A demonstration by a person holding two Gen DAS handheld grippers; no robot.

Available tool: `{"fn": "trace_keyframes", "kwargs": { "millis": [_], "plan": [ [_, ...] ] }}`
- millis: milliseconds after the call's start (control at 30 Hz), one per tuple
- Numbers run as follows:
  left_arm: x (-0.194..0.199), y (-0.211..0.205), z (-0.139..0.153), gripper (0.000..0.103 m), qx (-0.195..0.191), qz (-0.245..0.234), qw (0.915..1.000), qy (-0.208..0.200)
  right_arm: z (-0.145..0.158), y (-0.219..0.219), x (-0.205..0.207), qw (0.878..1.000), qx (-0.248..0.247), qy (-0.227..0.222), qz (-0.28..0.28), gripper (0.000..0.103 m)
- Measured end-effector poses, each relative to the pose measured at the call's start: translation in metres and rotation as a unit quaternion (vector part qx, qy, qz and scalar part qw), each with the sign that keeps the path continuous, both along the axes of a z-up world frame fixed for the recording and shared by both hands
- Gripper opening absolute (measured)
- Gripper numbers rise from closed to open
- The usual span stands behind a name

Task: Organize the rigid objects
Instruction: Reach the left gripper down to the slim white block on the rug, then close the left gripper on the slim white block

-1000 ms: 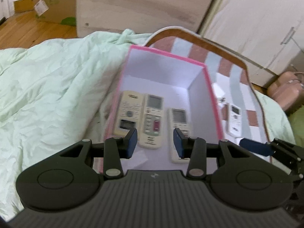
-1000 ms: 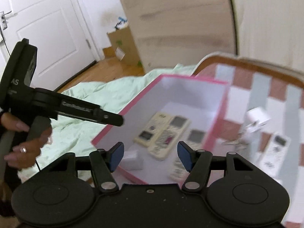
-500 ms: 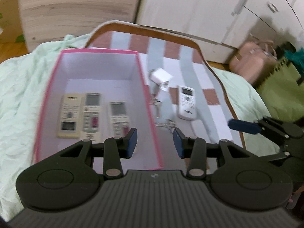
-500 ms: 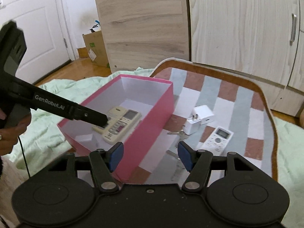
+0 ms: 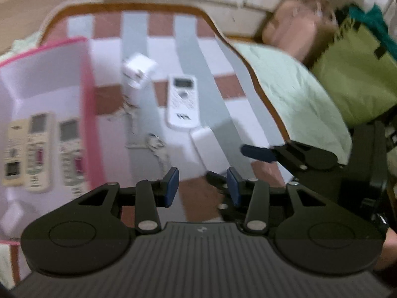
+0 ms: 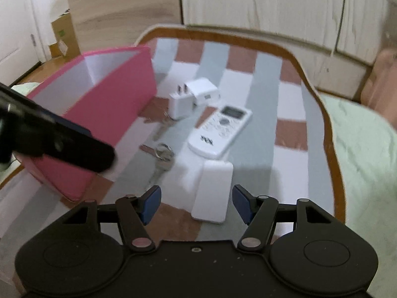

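Note:
A pink box (image 5: 87, 114) stands at the left on the checked mat and holds three remotes (image 5: 32, 154). To its right on the mat lie two white plug adapters (image 6: 193, 96), a bunch of keys (image 6: 161, 154), a white remote (image 6: 219, 131) and a flat white case (image 6: 213, 191). My right gripper (image 6: 197, 203) is open, low over the mat, with the near end of the case just ahead of its fingers. My left gripper (image 5: 202, 186) is open and empty, hovering over the mat beside the box's right wall. The keys (image 5: 153, 146) and the white remote (image 5: 183, 101) lie ahead of it.
The mat (image 6: 290, 134) has a brown rim and lies on a pale green quilt (image 6: 367, 149). A green bag (image 5: 354, 74) and a pink bag sit off the right side. White wardrobe doors (image 6: 260, 0) and a wooden panel stand behind.
Both views have swung right, from the pink box to the loose items on the mat. My right gripper has come down and closer to the flat white case. Both stay open.

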State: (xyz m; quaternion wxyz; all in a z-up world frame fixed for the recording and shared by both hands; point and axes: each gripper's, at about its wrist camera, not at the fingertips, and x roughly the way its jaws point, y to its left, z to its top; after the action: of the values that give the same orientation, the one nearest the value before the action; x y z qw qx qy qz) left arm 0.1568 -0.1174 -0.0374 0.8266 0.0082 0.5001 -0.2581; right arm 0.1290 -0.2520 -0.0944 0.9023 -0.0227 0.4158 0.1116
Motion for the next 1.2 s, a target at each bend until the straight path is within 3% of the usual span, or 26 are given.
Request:
{"fn": "trace_keyframes", "kwargs": {
  "millis": [100, 200, 333, 467, 600, 667, 700, 733, 967, 1133, 1200],
  "plan": [
    [0.011, -0.021, -0.015, 0.042, 0.011, 0.0, 0.9999, 0.007, -0.019, -0.005, 0.001, 1.0, -0.009, 0.023, 0.012, 0.068],
    [0.026, -0.032, -0.034, 0.043, -0.007, 0.009, 0.9993, 0.036, -0.03, -0.011, -0.002, 0.999, 0.005, 0.035, 0.012, 0.068],
    [0.039, -0.038, -0.063, 0.046, -0.016, 0.026, 0.9975, 0.064, -0.037, -0.015, -0.001, 0.999, 0.027, 0.027, 0.027, 0.068],
    [0.045, -0.03, -0.086, 0.046, -0.039, 0.046, 0.9939, 0.093, -0.04, -0.005, 0.001, 0.998, -0.015, 0.019, 0.057, 0.068],
    [0.049, -0.027, -0.098, 0.046, -0.057, 0.069, 0.9929, 0.078, -0.043, -0.007, 0.014, 0.999, -0.017, 0.016, 0.047, 0.068],
    [0.048, -0.025, -0.103, 0.046, -0.066, 0.079, 0.9917, 0.077, -0.043, -0.007, 0.021, 0.999, -0.013, 0.016, 0.031, 0.061],
    [0.046, -0.024, -0.104, 0.046, -0.073, 0.083, 0.991, 0.076, -0.042, -0.006, 0.023, 1.0, -0.015, 0.016, 0.018, 0.048],
    [0.046, -0.022, -0.104, 0.044, -0.078, 0.084, 0.9907, 0.073, -0.04, -0.006, 0.025, 1.0, -0.012, 0.019, 0.008, 0.047],
    [0.045, -0.021, -0.109, 0.043, -0.097, 0.094, 0.9884, 0.069, -0.036, -0.022, 0.022, 0.992, 0.095, 0.064, -0.056, 0.046],
    [0.038, -0.026, -0.114, 0.022, -0.099, 0.088, 0.9892, 0.061, -0.038, -0.023, 0.008, 0.989, 0.119, 0.056, -0.06, 0.047],
    [0.036, -0.025, -0.113, 0.02, -0.096, 0.085, 0.9905, 0.051, -0.038, -0.024, 0.007, 0.99, 0.119, 0.057, -0.057, 0.046]
  ]
}}
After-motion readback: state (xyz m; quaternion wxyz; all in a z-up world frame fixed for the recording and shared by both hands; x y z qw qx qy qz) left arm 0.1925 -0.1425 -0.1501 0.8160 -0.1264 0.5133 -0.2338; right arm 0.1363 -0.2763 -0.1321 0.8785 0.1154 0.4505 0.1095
